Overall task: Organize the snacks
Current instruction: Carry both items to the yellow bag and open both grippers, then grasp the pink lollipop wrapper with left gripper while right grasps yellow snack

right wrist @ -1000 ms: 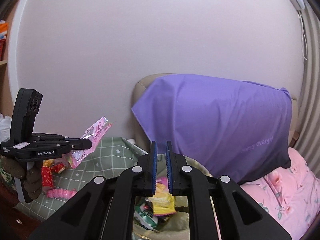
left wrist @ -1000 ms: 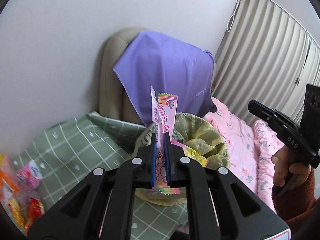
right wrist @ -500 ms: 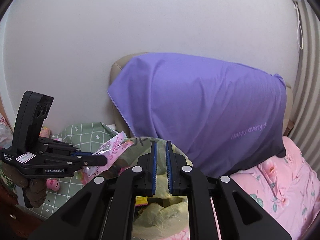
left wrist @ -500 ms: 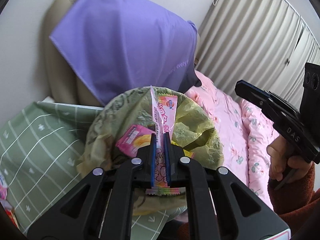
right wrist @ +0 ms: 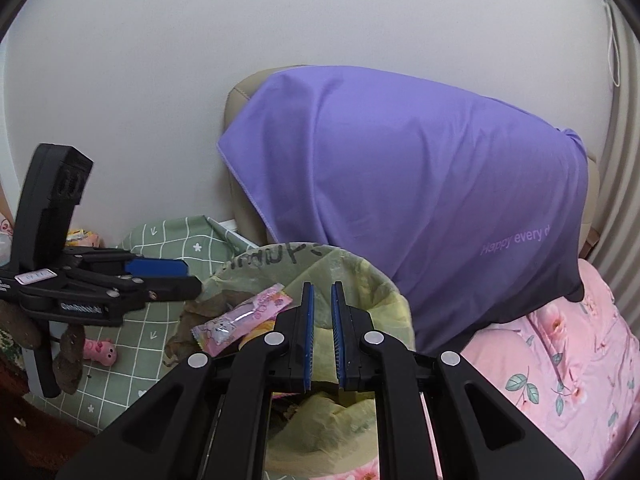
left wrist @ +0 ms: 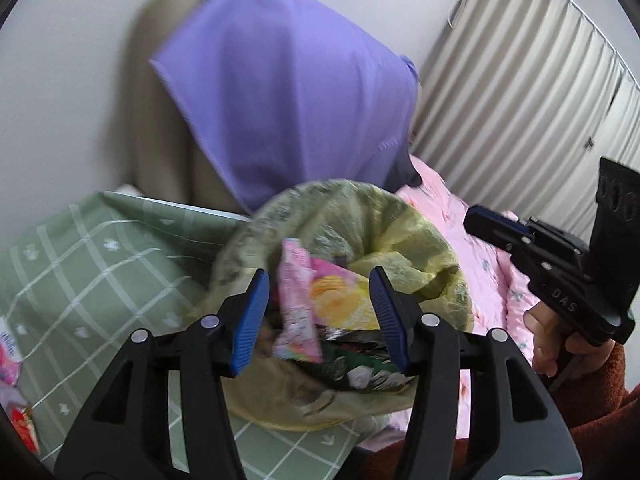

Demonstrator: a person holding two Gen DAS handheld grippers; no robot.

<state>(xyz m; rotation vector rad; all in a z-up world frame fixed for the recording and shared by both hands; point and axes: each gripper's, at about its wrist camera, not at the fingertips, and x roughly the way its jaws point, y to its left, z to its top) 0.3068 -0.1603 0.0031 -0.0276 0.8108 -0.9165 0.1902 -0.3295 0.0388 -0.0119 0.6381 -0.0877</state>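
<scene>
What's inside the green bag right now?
In the green bag: a long pink snack packet just off the open left tongs, a pink chip packet and dark green wrappers. Anything deeper is covered.

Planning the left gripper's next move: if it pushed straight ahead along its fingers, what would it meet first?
Probably the pink snack packet between the open left gripper fingers, over the yellow-green bag; depth is unclear.
</scene>
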